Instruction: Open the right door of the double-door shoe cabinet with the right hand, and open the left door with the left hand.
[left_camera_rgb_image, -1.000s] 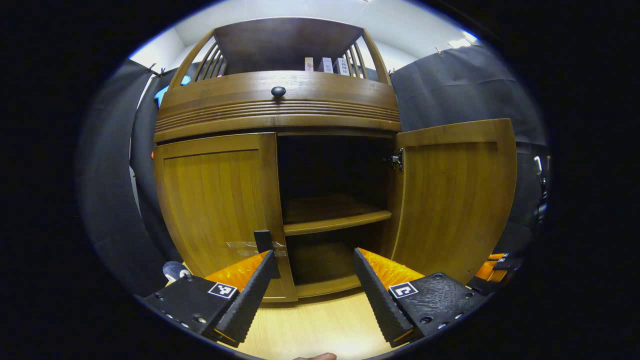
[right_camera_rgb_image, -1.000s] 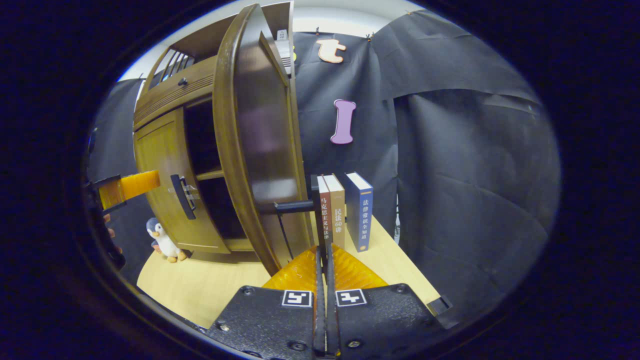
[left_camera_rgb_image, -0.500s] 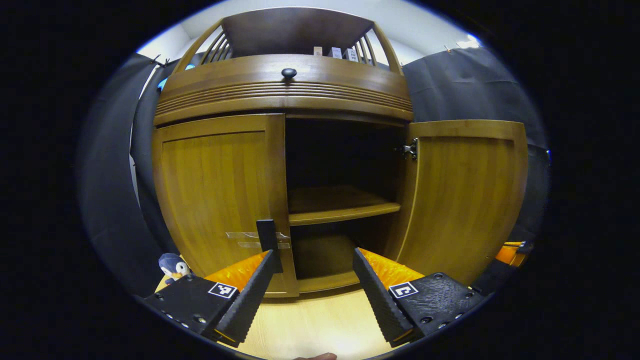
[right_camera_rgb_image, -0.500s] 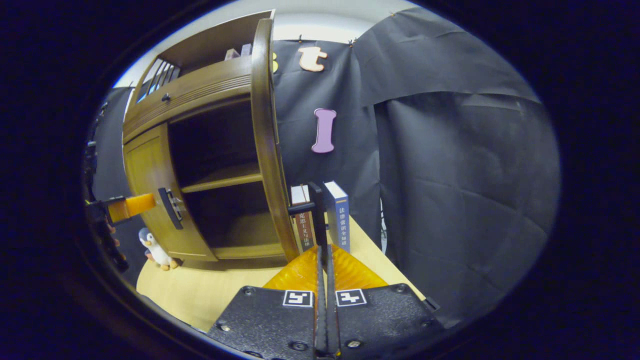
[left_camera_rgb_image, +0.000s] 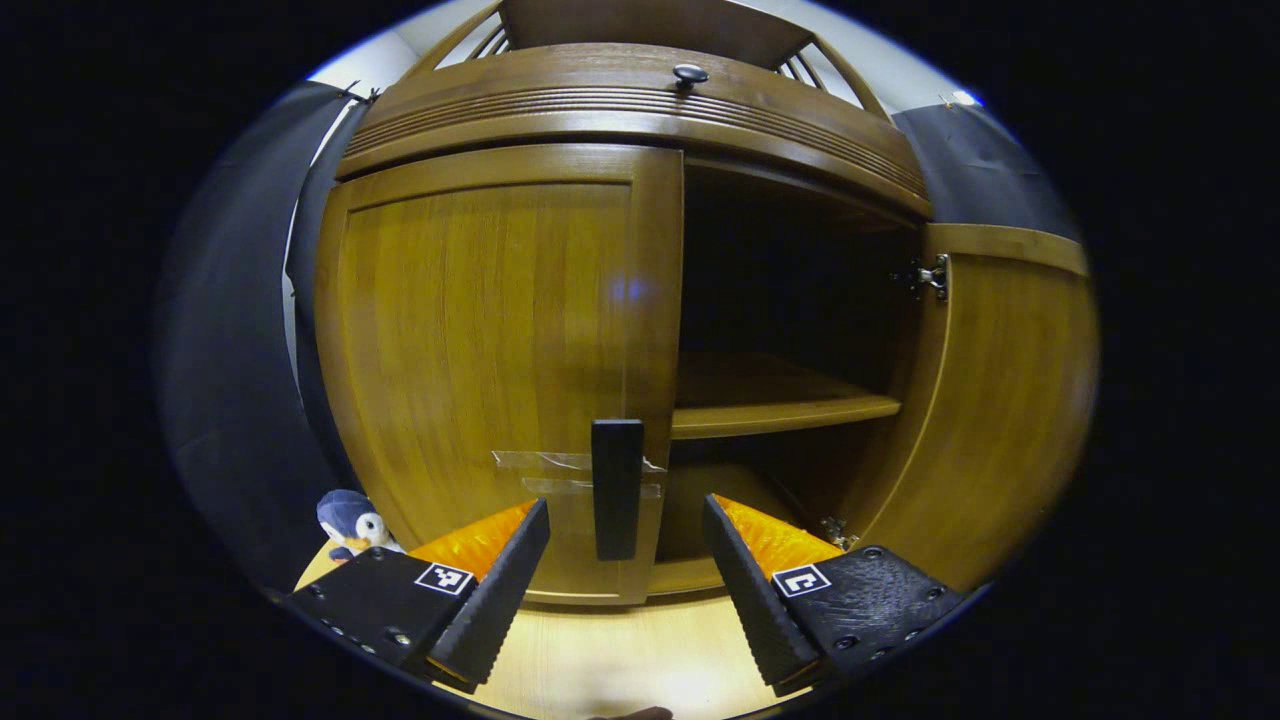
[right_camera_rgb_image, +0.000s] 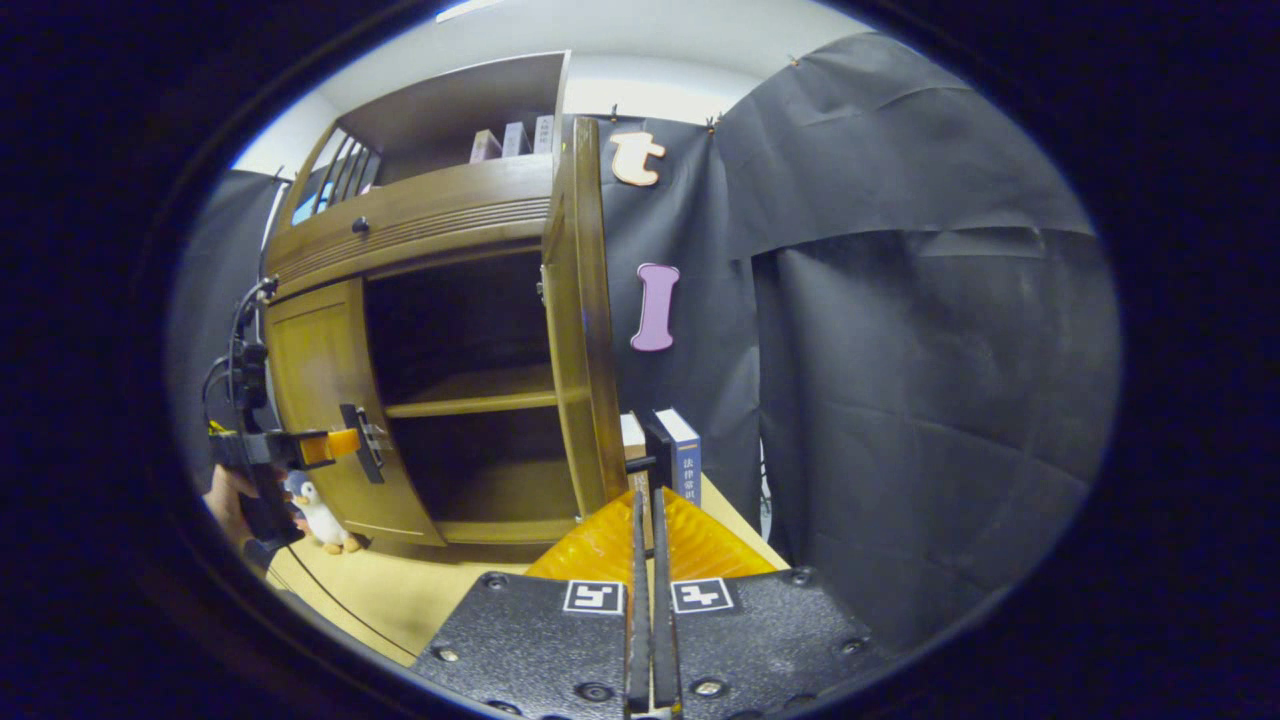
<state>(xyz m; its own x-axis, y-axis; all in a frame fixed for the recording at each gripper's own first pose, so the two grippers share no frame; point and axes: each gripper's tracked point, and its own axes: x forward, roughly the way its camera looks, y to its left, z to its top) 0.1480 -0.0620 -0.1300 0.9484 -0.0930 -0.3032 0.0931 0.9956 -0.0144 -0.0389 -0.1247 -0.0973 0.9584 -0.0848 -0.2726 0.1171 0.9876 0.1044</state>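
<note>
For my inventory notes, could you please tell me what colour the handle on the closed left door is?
The handle is black, a plain vertical bar; the left gripper view shows it best.

Book spine (right_camera_rgb_image: 688, 462) lettering too small.

Black cloth wall (right_camera_rgb_image: 930, 330), pale wood floor (right_camera_rgb_image: 400, 590), perhaps tabletop.

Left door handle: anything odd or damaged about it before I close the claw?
One thing stands out: strips of clear tape lie across the left door beside the black handle, like a makeshift fix. The handle itself stands upright, with no visible break. The open left claw frames it.
</note>
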